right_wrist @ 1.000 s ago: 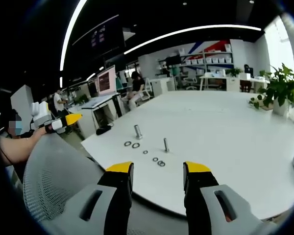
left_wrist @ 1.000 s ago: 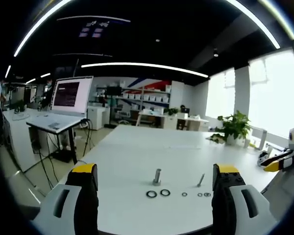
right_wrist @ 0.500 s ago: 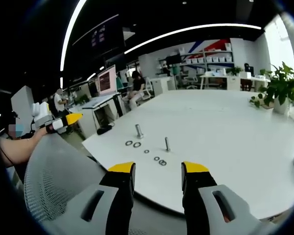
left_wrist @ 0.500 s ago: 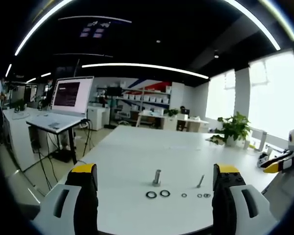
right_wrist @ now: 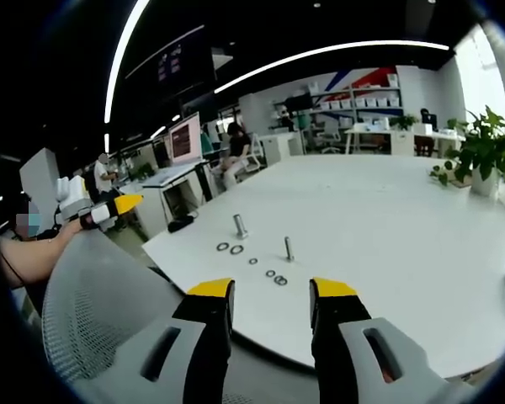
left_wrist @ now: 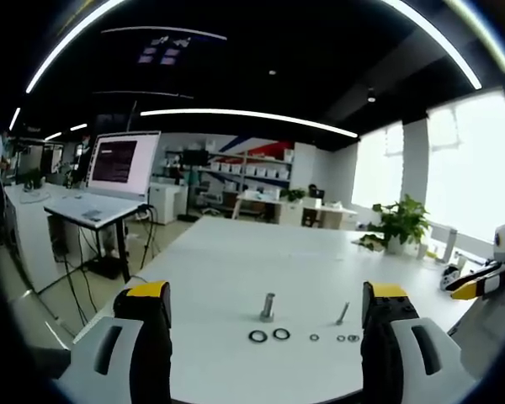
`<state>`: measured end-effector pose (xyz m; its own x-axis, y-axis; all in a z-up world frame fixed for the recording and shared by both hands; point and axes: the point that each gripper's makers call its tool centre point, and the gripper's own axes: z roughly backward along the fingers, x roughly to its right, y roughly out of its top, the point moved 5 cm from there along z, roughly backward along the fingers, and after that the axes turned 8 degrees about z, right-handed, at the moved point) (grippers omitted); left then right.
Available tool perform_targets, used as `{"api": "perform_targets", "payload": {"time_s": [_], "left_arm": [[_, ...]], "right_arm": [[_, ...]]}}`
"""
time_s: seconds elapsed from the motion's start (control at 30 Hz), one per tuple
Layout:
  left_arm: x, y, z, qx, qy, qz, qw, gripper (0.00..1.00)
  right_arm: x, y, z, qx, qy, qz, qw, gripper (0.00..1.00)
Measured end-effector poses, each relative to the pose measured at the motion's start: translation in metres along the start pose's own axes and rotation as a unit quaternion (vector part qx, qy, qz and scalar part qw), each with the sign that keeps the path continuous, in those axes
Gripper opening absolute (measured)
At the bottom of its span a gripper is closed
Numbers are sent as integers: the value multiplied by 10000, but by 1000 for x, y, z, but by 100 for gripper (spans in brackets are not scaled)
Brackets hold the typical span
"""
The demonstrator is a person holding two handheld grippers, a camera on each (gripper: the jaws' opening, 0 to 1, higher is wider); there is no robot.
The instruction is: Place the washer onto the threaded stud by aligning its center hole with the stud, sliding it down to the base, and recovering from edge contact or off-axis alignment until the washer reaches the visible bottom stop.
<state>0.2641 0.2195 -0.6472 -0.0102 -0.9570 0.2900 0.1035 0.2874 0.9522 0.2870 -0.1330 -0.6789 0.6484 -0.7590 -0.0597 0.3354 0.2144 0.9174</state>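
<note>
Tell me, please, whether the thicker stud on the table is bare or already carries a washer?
Bare: the thicker stud stands upright with nothing around its shaft, and the washers lie flat on the white table beside it.

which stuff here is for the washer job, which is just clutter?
Job:
thick stud
thin stud
two large washers
small washers
left gripper, right gripper, both open, empty

Lying about:
potted plant
monitor on a side desk
mesh chair back
</note>
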Motion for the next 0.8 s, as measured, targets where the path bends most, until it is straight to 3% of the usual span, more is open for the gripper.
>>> {"api": "perform_targets", "payload": {"time_s": [0.63, 0.8], "left_arm": [[0, -1, 0, -54, -16, -32, 10000, 94], [0, -3, 0, -132, -75, -55, 9999, 93]], "right_arm": [[0, -1, -1, -67, -25, -36, 10000, 37], [1, -4, -3, -293, -119, -17, 9995, 36]]}}
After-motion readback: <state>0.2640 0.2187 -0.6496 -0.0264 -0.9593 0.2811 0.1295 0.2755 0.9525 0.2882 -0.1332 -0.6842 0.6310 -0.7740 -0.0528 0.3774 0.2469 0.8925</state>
